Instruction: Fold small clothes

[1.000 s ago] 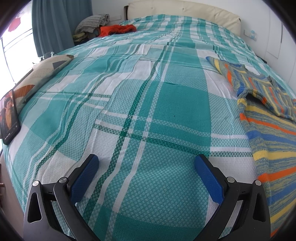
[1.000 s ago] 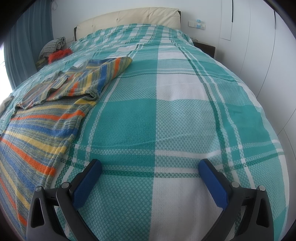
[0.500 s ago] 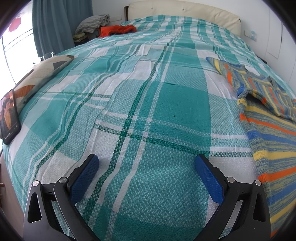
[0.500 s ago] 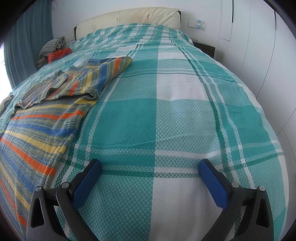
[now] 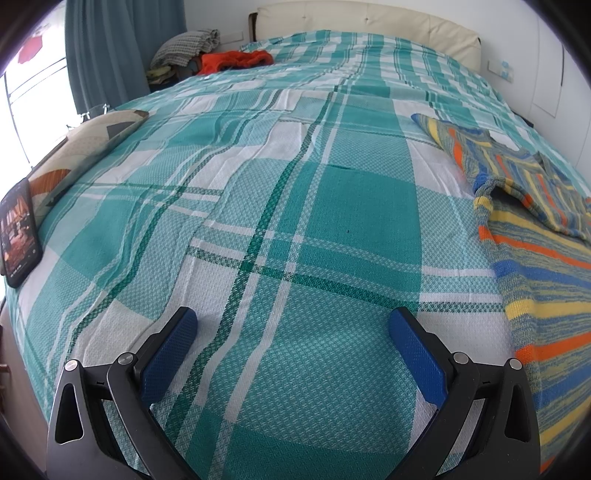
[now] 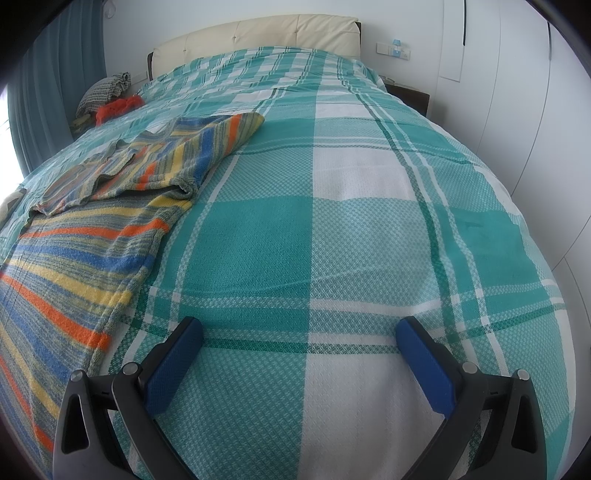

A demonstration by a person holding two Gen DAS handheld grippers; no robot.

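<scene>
A striped knit sweater in blue, yellow, orange and grey lies flat on the bed, with a sleeve folded across its chest. It shows at the right edge of the left wrist view (image 5: 535,258) and at the left of the right wrist view (image 6: 92,229). My left gripper (image 5: 293,325) is open and empty over bare bedspread, left of the sweater. My right gripper (image 6: 299,332) is open and empty over bare bedspread, right of the sweater.
The bed carries a teal and white plaid cover (image 5: 295,184). A phone (image 5: 18,232) and a patterned cushion (image 5: 85,144) lie at the left edge. Orange and grey clothes (image 5: 229,59) are piled by the cream headboard (image 6: 258,33). White wardrobe doors (image 6: 517,110) stand at the right.
</scene>
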